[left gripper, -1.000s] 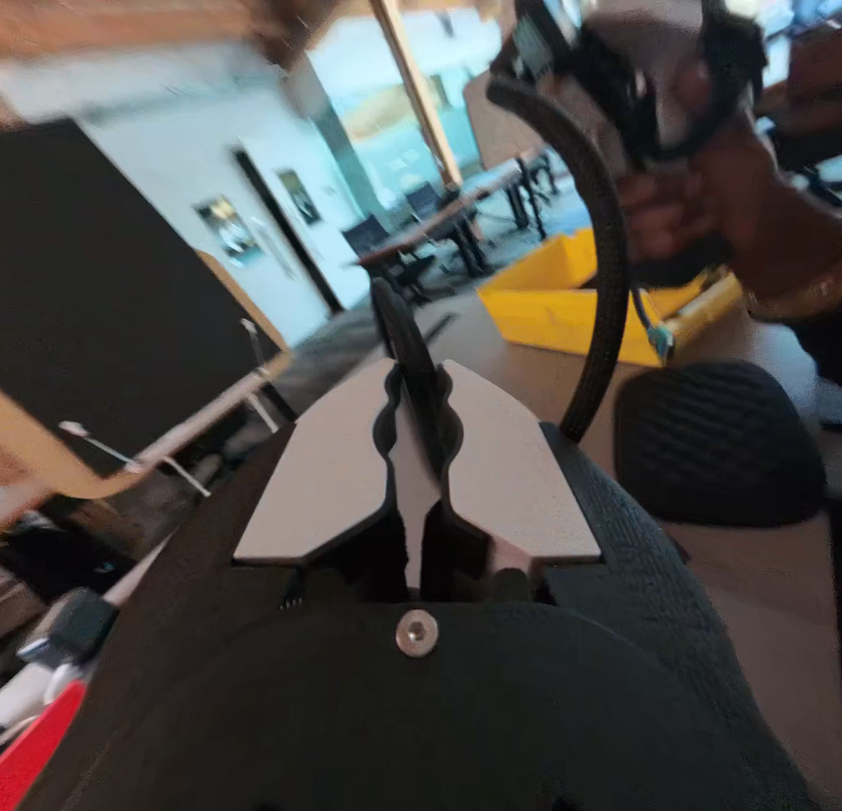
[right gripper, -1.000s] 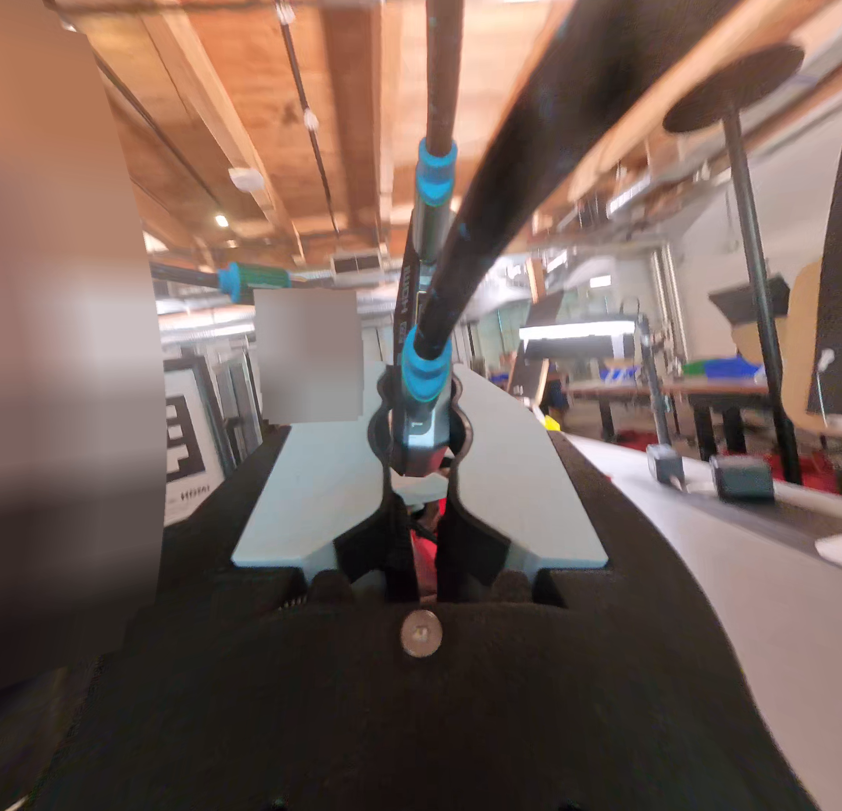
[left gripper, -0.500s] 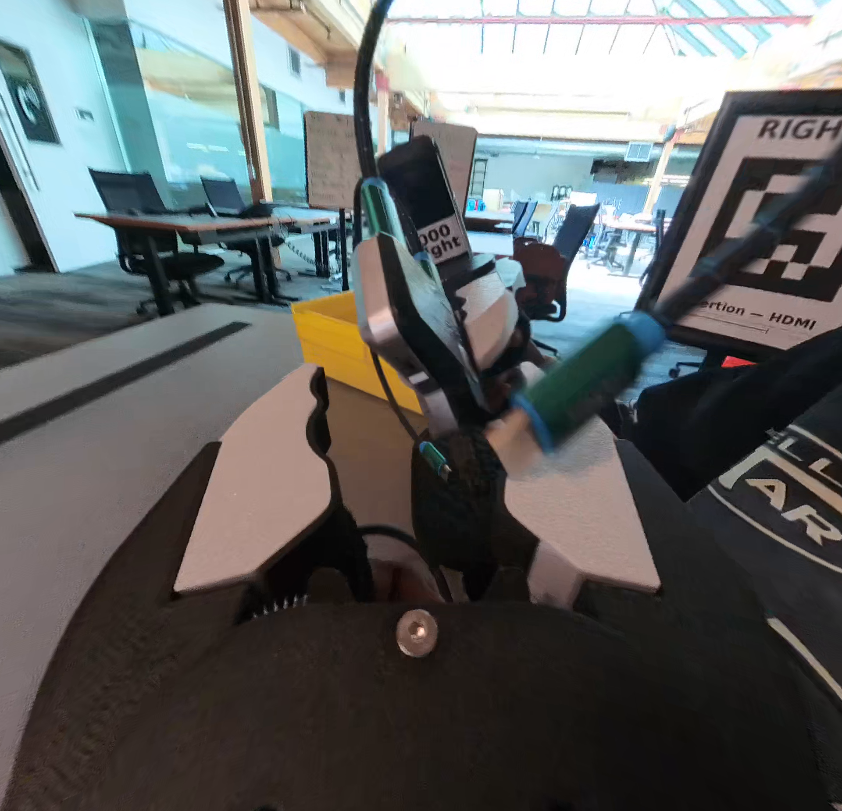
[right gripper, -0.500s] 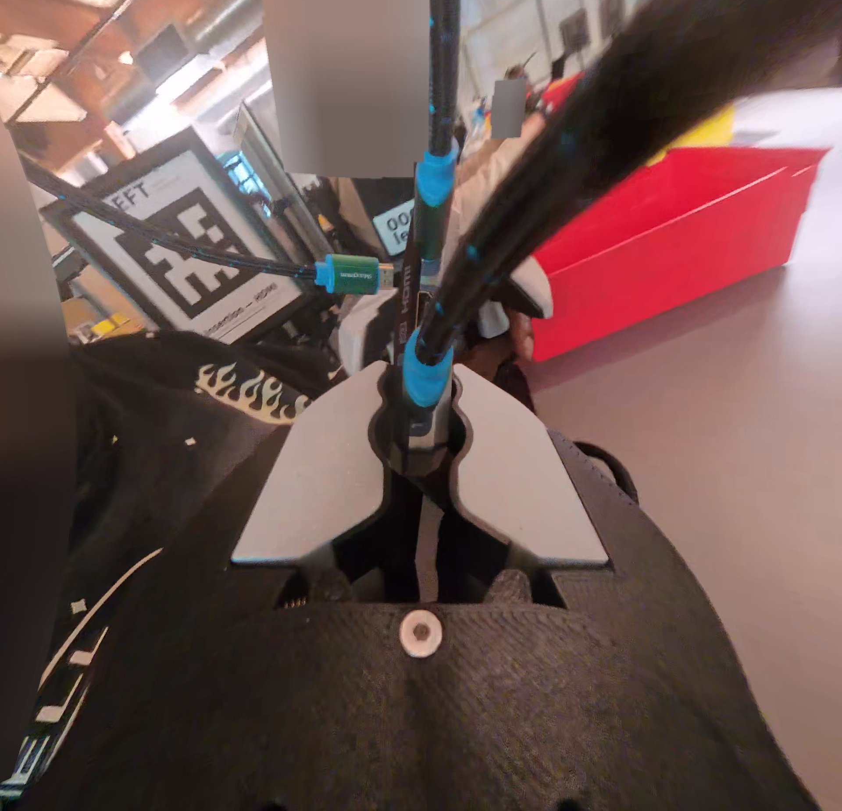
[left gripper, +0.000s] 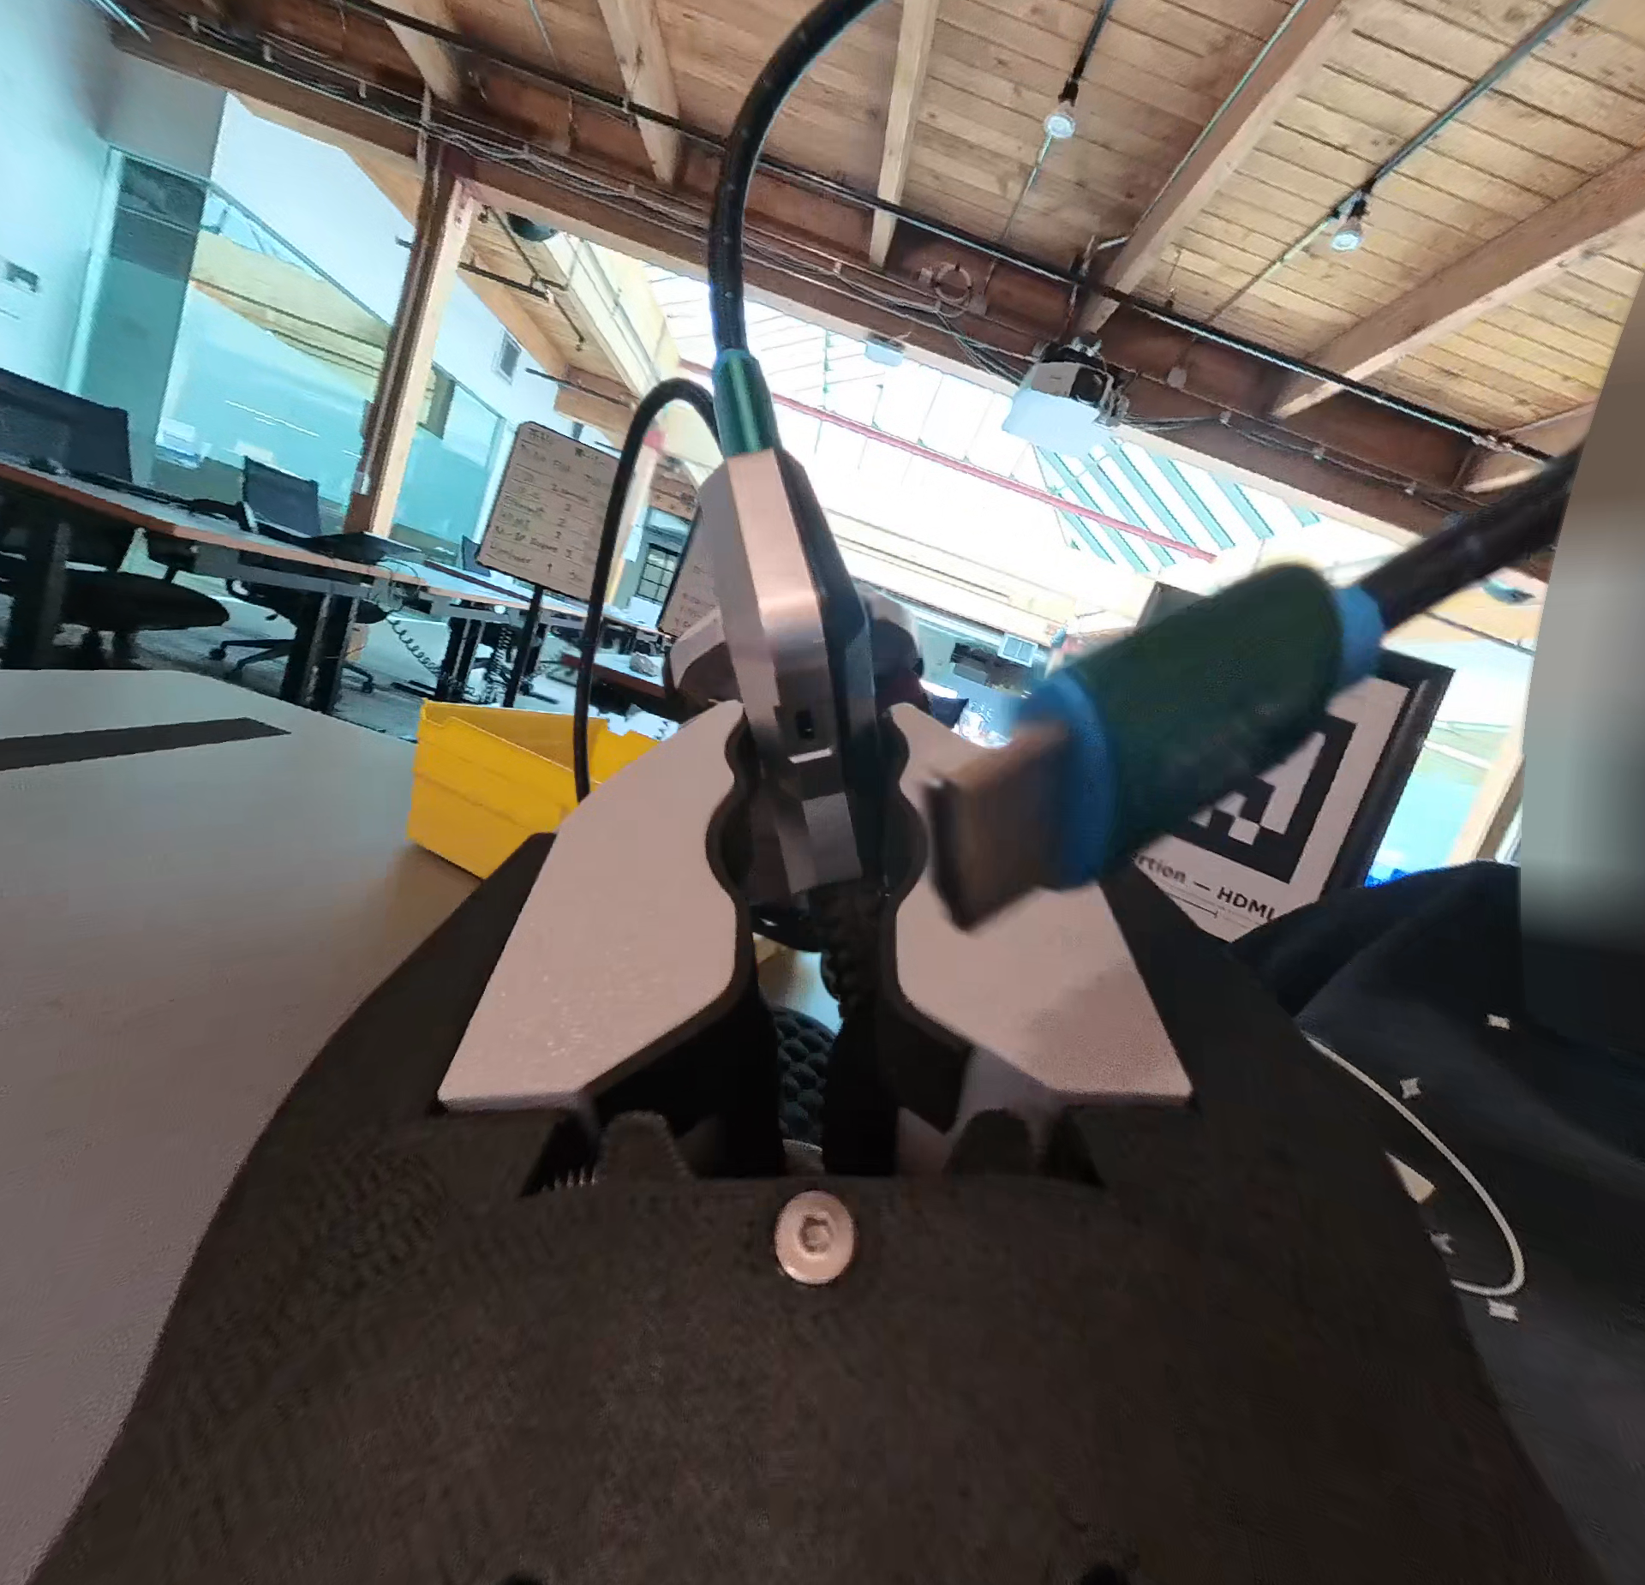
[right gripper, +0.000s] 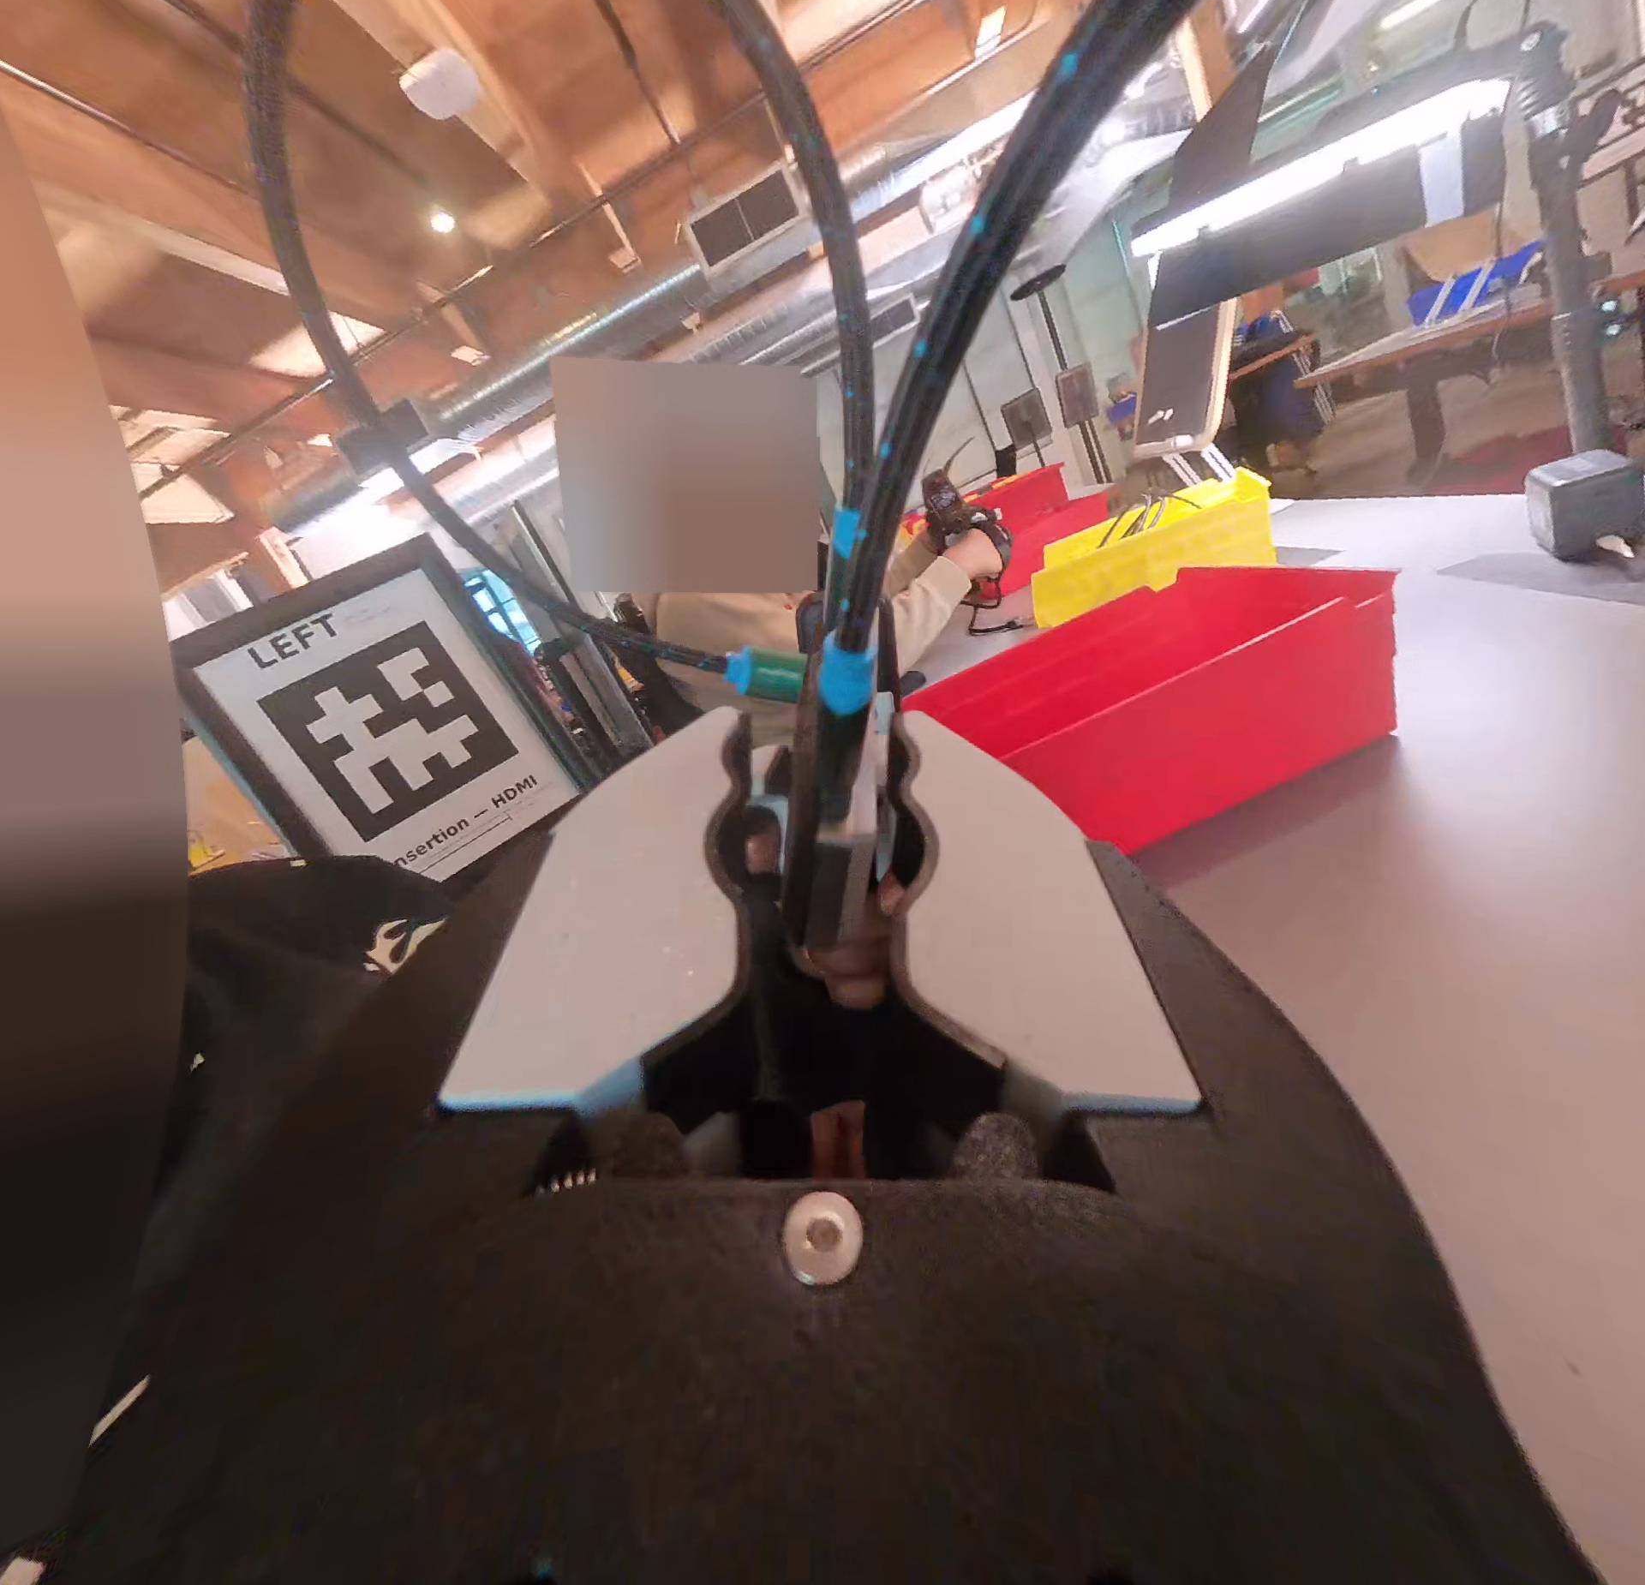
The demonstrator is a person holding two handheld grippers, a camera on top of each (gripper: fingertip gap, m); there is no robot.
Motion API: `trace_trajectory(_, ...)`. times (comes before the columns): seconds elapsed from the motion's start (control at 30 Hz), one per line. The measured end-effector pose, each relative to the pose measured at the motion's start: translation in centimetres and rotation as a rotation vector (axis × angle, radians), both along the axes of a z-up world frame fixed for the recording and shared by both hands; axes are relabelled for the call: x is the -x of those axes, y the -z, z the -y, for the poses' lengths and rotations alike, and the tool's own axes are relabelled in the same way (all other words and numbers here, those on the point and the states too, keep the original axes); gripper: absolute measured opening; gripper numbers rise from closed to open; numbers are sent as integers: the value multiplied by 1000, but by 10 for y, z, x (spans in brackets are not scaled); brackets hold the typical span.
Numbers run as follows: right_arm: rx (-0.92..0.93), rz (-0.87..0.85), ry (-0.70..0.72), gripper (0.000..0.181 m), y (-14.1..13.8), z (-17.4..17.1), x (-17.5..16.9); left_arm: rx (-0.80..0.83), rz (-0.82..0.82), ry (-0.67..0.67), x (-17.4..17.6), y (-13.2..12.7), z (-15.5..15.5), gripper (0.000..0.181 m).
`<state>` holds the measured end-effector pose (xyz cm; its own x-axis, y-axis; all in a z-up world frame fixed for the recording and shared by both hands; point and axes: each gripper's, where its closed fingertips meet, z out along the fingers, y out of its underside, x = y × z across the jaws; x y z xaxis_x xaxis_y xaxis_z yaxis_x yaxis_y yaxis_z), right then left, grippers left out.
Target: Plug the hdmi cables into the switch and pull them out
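The silver HDMI switch [left gripper: 783, 652] stands edge-on between my left gripper's [left gripper: 817, 714] fingers, which are shut on its lower end. A braided cable with a green plug [left gripper: 743, 403] enters its top. A loose green plug with blue bands [left gripper: 1184, 723] hangs free just right of the fingers, metal tip bare. In the right wrist view my right gripper [right gripper: 819, 723] is shut on the switch [right gripper: 841, 866], where a blue-banded plug [right gripper: 844, 679] sits. The loose green plug [right gripper: 774, 674] hangs left of it on a looping cable. The right gripper's fingers [left gripper: 694, 652] show behind the switch.
A yellow bin [left gripper: 498, 777] sits on the grey table [left gripper: 178, 919]. A red bin [right gripper: 1157, 697] and a yellow bin [right gripper: 1157, 545] lie to the right. Framed marker boards [right gripper: 383, 723] [left gripper: 1264, 795] stand close by. Another person's hand [right gripper: 961, 554] works across the table.
My left gripper went from open to shut on the switch's lower end. The loose green plug swung to the right of its fingers. Both views tilted up toward the ceiling.
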<state>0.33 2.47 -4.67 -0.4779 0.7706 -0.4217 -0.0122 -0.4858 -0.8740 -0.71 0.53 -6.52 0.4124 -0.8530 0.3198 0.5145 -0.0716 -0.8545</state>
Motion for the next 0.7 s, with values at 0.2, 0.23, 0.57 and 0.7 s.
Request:
trace_trajectory(0.2,-55,-47,-2,8,0,15,5,-37,0,51,-16,8,10,28)
trace_trajectory(0.23,-68,-36,4,8,3,17,7,-44,30,29,-13,7,9,35)
trace_trajectory(0.57,-153,-33,108,8,7,12,14,27,-25,-104,-5,22,-8,67)
trace_trajectory(0.7,-268,-140,270,7,-11,1,2,23,26,-341,30,16,-23,89)
